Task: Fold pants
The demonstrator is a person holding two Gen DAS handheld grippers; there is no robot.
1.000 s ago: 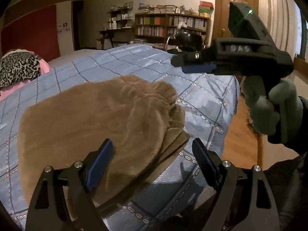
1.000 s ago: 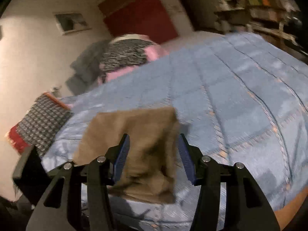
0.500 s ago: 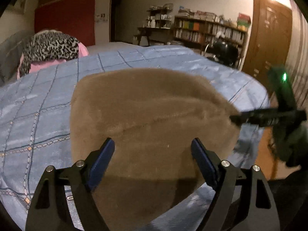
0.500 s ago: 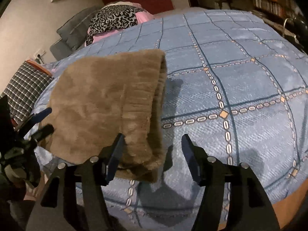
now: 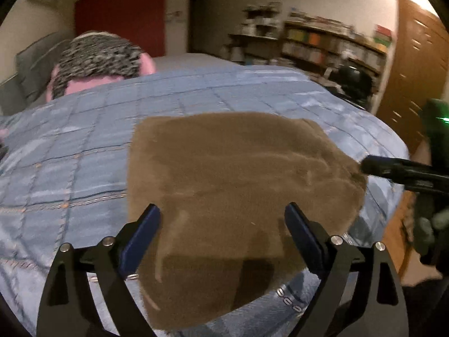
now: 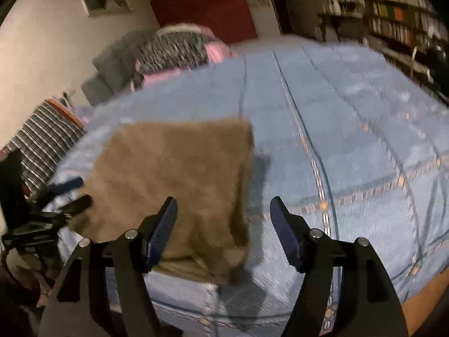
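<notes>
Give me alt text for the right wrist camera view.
Folded brown fleece pants lie on a blue checked bedspread, below the empty right gripper, whose jaws are opening. The left gripper is at the pants' left edge.

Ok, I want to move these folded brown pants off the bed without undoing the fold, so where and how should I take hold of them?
Probably at the layered near edge of the brown pants, by the bed's edge, coming from the near side: there the stacked layers show, so fingers opened wide could pinch them all together. The far edge looks flat against the cover.
</notes>
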